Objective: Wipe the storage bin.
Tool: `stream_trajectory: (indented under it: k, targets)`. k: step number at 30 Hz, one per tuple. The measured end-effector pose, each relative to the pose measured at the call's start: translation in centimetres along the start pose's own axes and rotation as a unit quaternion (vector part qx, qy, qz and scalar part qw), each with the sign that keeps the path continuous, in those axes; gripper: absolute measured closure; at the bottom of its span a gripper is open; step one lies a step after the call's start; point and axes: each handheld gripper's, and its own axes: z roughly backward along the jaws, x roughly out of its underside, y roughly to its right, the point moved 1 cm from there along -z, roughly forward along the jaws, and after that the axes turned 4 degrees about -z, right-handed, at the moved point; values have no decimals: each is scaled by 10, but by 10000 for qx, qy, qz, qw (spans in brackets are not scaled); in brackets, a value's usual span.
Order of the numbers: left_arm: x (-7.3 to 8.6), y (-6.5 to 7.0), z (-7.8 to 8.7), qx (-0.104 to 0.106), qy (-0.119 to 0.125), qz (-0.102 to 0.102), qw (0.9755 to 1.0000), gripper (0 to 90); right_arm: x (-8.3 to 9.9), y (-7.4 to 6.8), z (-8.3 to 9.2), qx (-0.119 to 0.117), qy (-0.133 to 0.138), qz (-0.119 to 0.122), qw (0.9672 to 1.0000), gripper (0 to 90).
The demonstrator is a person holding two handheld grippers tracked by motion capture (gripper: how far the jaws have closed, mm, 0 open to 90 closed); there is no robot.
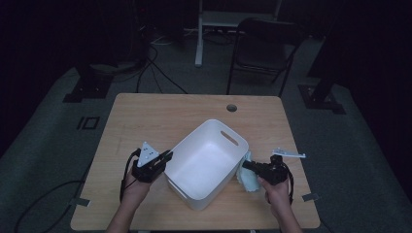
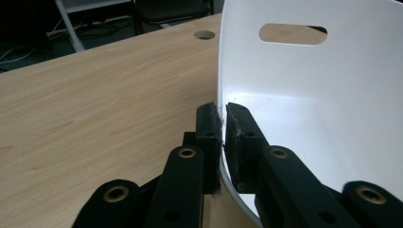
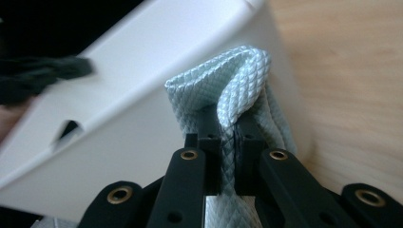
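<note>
Here, your left gripper (image 2: 222, 124) is clamped on the near rim of the white bin (image 1: 209, 160); thin stiff plastic, light, smooth enough to slip, so keep the pinch on the rim wall or shift to the slot handle; the bin sits mid-table (image 1: 145, 116), open side up and looking empty. Your right gripper (image 3: 229, 135) has its jaws closed on a fold of the pale green cloth (image 3: 228, 90); soft, limp, quilted weave, grips well when bunched; the cloth hangs just beside the bin's right wall, touching it by the look of things.
</note>
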Motion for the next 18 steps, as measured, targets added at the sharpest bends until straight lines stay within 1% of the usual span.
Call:
stream_trajectory:
  k: [1,2,4,5,7,13,18]
  targets:
    - [0,0,0,3,0,-2,10000,850,-1,-4,1,-52,41,79,9999,845]
    - [0,0,0,12,-1,22,10000,850,-2,-8,2,-56,50,137,9999,845]
    - [0,-1,0,32,19,55,10000,851,-2,-12,2,23,66,222,9997,845]
    - [0,-1,0,48,28,107,9999,851,-2,-11,2,25,79,189,9998,845]
    - [1,-2,0,68,46,136,9999,851,-1,-9,1,9,87,139,9999,845]
    - [0,-1,-1,43,21,104,9999,851,2,-3,-3,80,41,146,9999,844]
    - [0,0,-1,12,10,78,10000,850,5,1,-8,235,-87,144,9996,844]
